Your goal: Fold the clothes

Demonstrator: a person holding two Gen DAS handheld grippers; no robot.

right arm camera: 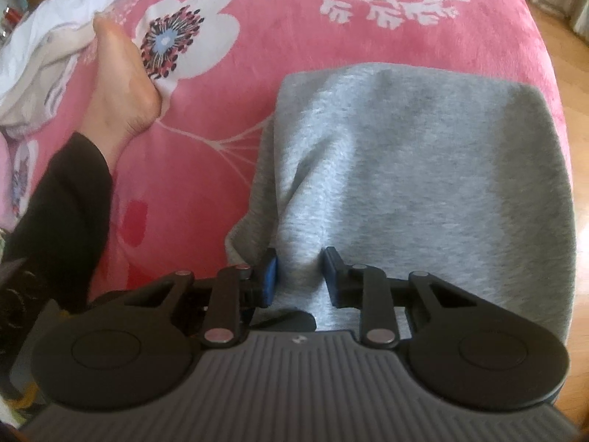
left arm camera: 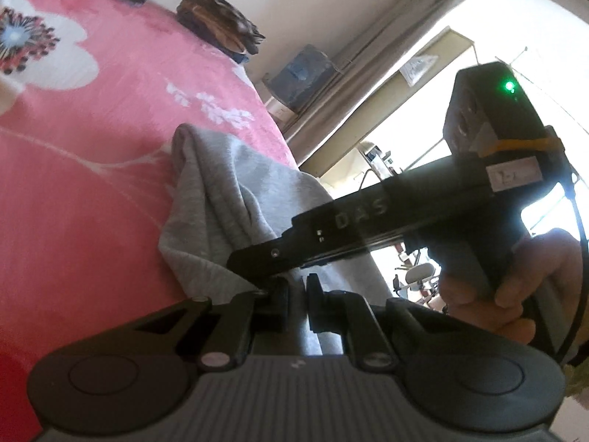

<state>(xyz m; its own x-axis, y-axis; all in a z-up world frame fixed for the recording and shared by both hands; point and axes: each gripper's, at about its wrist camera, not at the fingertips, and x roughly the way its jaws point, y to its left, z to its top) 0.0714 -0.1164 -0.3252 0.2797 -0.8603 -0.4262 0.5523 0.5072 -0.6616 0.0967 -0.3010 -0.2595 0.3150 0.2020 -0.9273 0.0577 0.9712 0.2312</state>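
Note:
A grey garment (right arm camera: pixel 423 169) lies partly folded on the pink floral blanket (right arm camera: pixel 257 37), near its right edge. My right gripper (right arm camera: pixel 300 276) has its blue-padded fingers close around a bunched fold at the garment's near edge. In the left wrist view the same grey garment (left arm camera: pixel 221 199) rises in a bunch. My left gripper (left arm camera: pixel 296 305) is shut on its fabric, right under the other gripper's black body (left arm camera: pixel 405 213), which crosses in front.
A bare foot and black trouser leg (right arm camera: pixel 110 103) rest on the blanket at left, beside white clothes (right arm camera: pixel 44 44). A dark folded pile (left arm camera: pixel 217 22) sits at the blanket's far edge. The bed edge, wooden floor (right arm camera: pixel 578 147) and a bright window lie to the right.

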